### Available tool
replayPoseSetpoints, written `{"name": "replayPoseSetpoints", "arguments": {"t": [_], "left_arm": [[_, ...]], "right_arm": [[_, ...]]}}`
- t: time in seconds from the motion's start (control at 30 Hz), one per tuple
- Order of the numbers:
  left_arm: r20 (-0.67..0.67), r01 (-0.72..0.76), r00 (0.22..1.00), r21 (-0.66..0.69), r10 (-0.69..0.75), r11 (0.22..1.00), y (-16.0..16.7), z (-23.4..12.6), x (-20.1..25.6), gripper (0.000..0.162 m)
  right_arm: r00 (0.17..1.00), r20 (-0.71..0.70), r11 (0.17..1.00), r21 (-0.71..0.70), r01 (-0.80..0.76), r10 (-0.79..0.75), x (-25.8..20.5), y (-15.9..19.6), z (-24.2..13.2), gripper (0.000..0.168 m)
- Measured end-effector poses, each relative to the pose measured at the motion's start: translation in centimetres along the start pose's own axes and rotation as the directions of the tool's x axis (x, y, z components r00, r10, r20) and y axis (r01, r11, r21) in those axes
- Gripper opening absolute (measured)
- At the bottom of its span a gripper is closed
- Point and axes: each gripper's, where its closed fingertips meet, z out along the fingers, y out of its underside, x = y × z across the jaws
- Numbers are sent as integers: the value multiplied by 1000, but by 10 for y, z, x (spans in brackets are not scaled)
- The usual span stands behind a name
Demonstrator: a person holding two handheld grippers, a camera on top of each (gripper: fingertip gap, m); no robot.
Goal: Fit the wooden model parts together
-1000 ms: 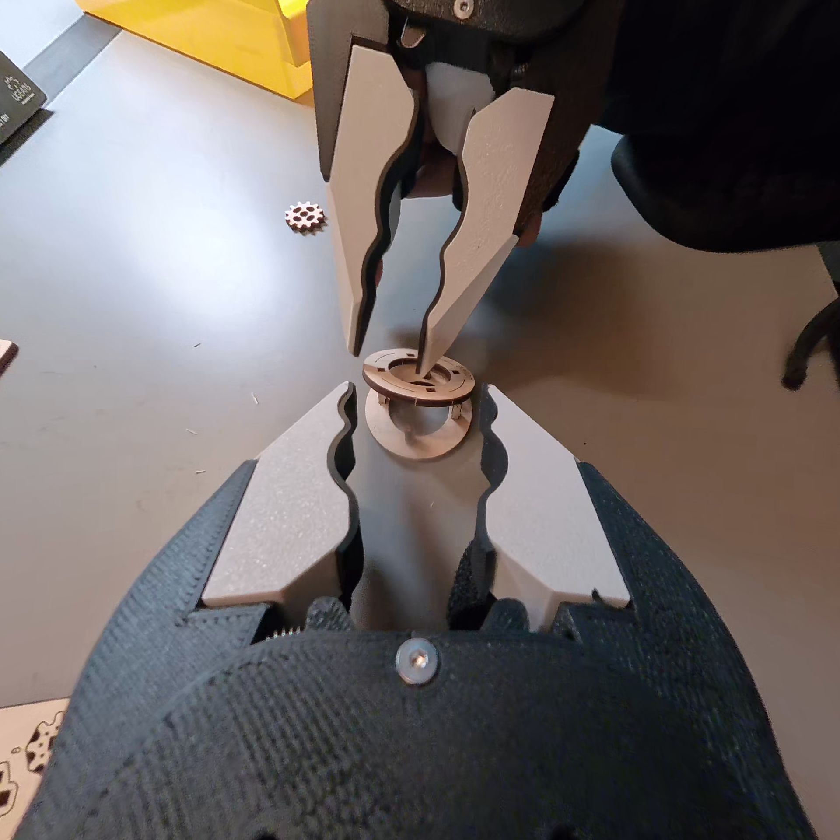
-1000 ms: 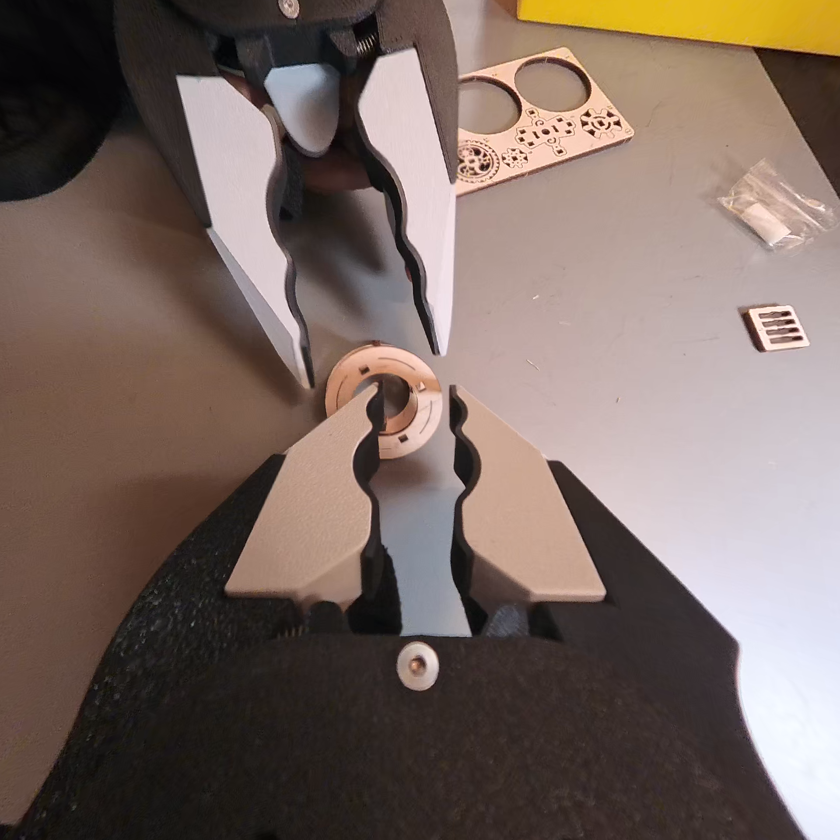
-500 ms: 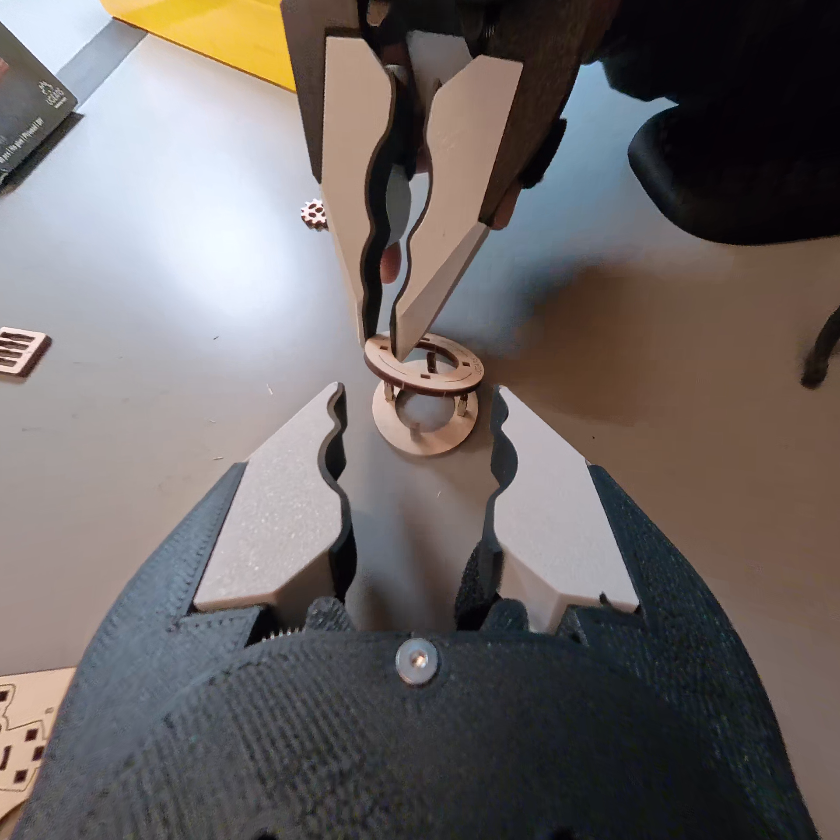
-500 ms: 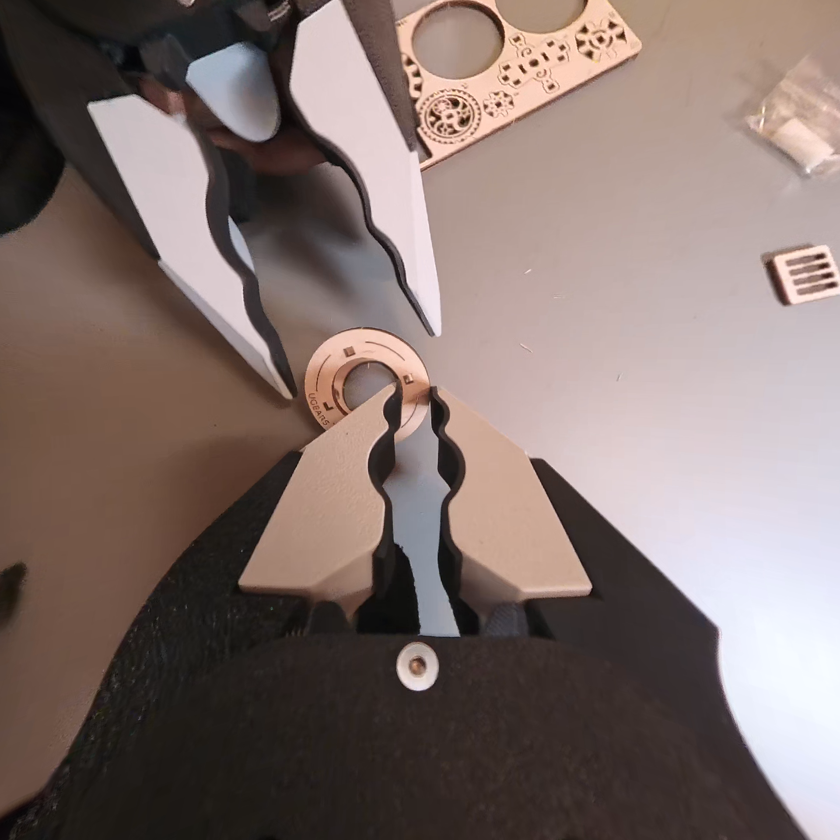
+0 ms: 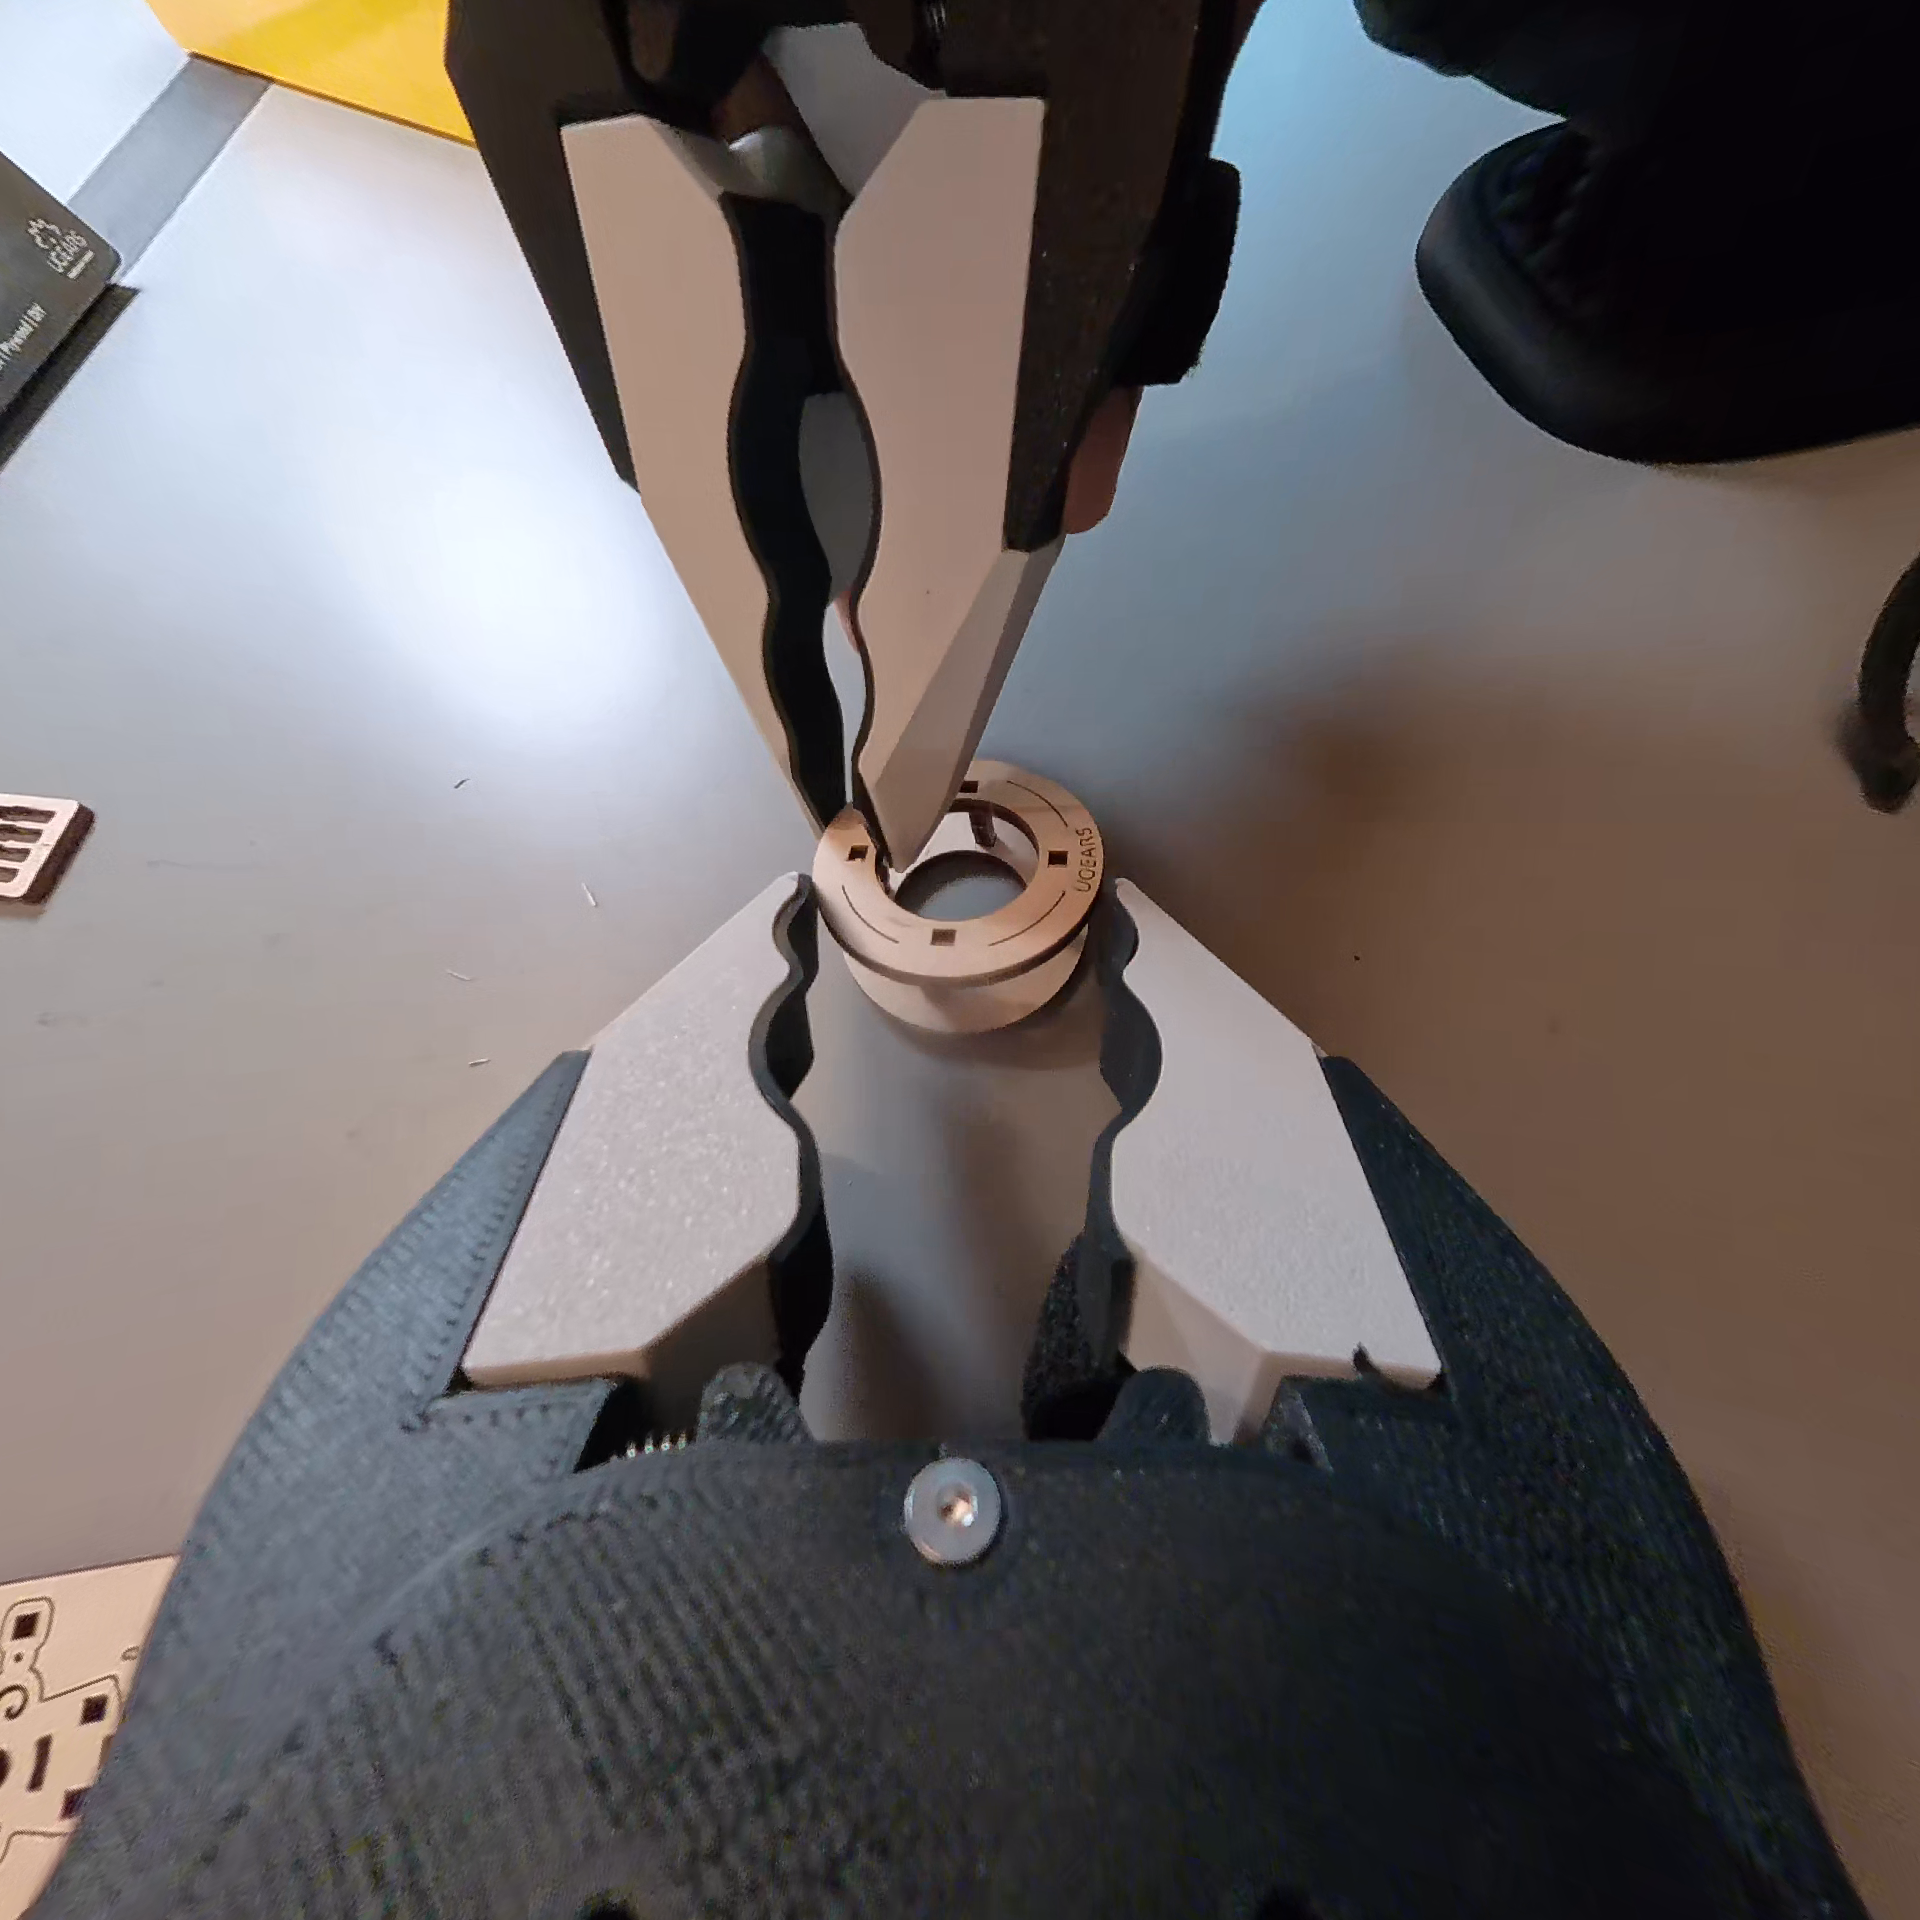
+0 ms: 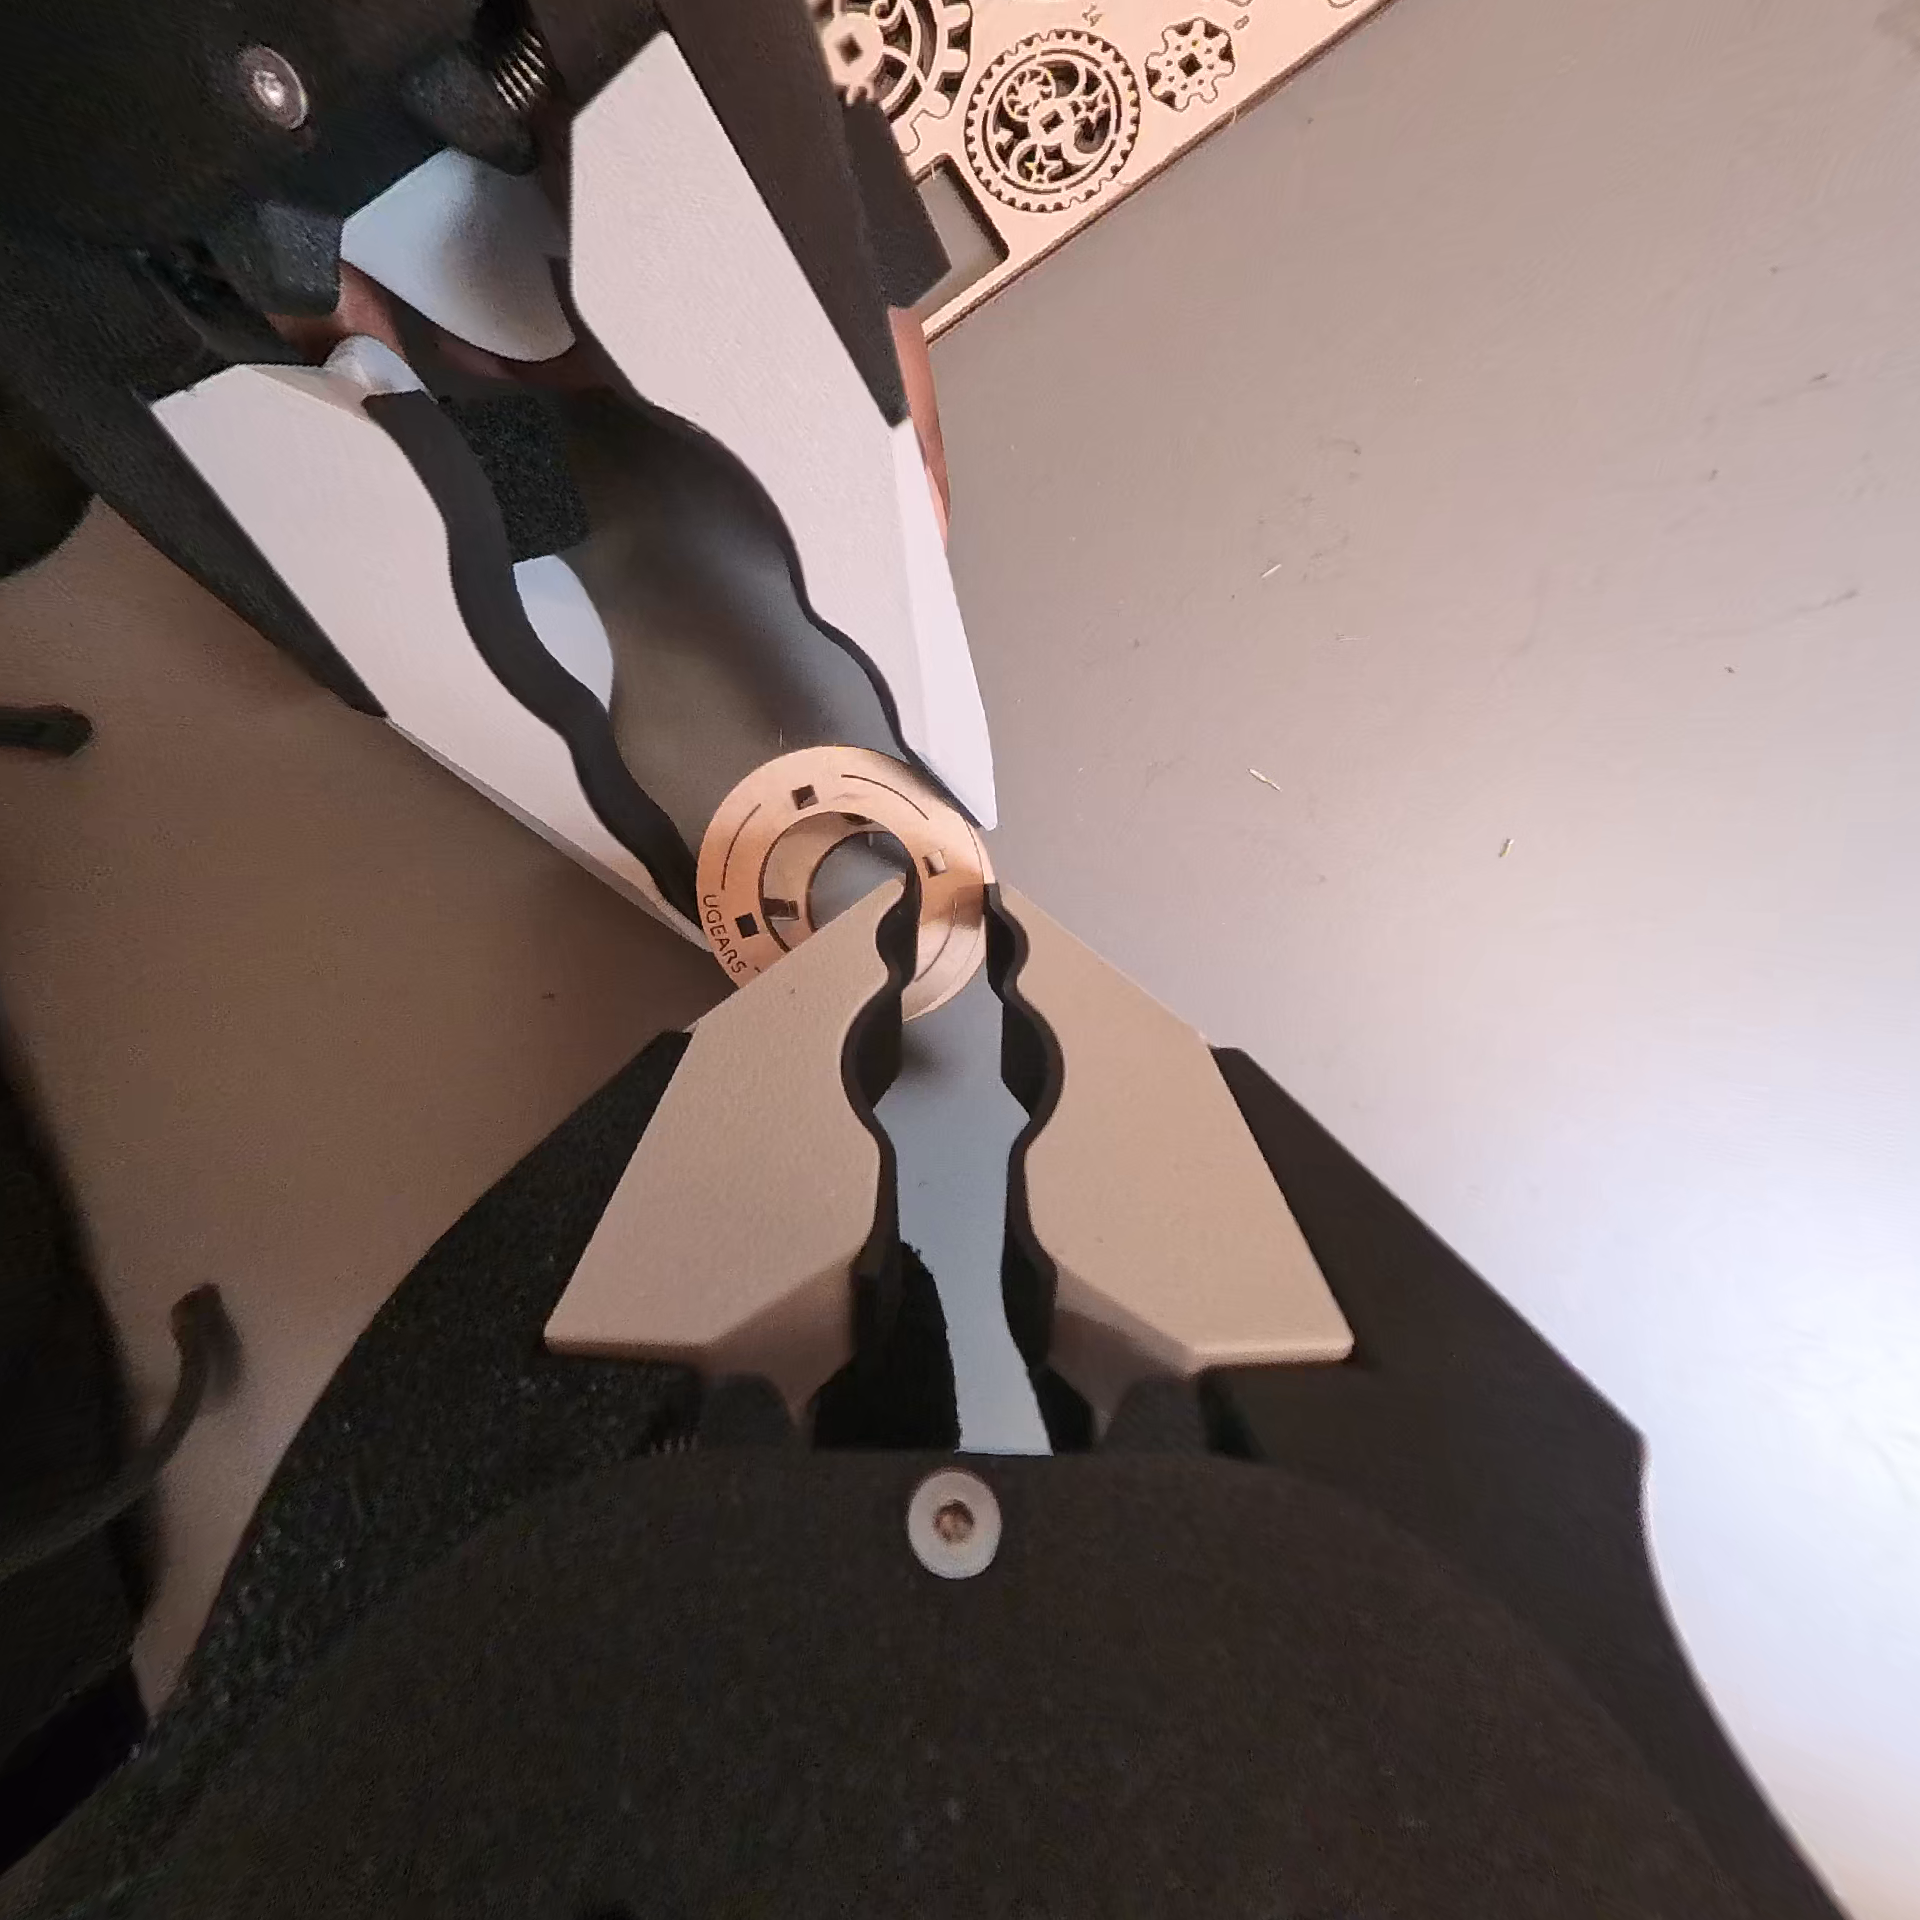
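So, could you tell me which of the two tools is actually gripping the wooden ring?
The right tool: its tips pinch the rim of the wooden ring, one inside the hole, one outside. The left tool is open, merely flanking it.

Tan wooden rings (image 5: 961, 914) (dark-edged), grey table (image 5: 312, 582)

I can make out a short engraved word on the top face of the wooden ring (image 5: 961, 894) (image 6: 748, 862), running along its rim. At the left edge of the left wrist view lies a black card (image 5: 42, 281) bearing white print and a small logo
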Motion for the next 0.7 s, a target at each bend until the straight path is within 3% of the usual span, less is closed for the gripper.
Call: {"name": "replayPoseSetpoints", "arguments": {"t": [0.47,0.7], "left_arm": [[-26,30,999,24,-29,999,0,1,0,53],[-24,53,998,29,-52,998,-3,0,0,57]], "right_arm": [[1000,1,999,37,28,-28,-1,3,-4,12],[995,-14,994,47,-98,99,0,3,-8,9]]}}
